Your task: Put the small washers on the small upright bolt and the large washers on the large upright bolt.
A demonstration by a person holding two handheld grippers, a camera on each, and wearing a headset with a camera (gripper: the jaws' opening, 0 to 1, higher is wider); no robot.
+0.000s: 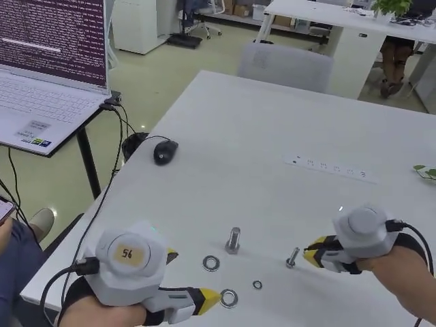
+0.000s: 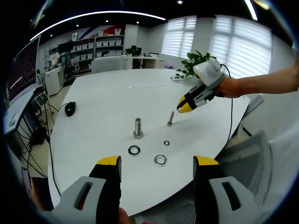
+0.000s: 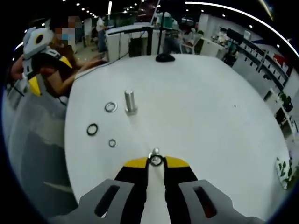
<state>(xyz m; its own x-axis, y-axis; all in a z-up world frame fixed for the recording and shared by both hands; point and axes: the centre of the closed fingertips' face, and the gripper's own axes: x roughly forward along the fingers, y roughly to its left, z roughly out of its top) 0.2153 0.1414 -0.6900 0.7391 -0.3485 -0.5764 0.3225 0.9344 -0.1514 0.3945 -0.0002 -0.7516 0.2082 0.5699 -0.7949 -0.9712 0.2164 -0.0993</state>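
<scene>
A white table (image 1: pixel 272 129), a grey chair (image 1: pixel 286 66) behind it, an open laptop (image 1: pixel 41 95), blinded windows (image 2: pixel 233 42), pale-green floor (image 1: pixel 157 82).

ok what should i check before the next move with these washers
1. The right gripper is shut on the held small washer: ok.
2. That washer centred over the small bolt: cannot tell, though the bolt top sits just beyond the jaws.
3. The large bolt standing upright: ok.
4. The left gripper open, with a large washer ahead between its jaws: ok.
5. The loose small washer lying flat on the table, apart from both bolts: ok.
</scene>
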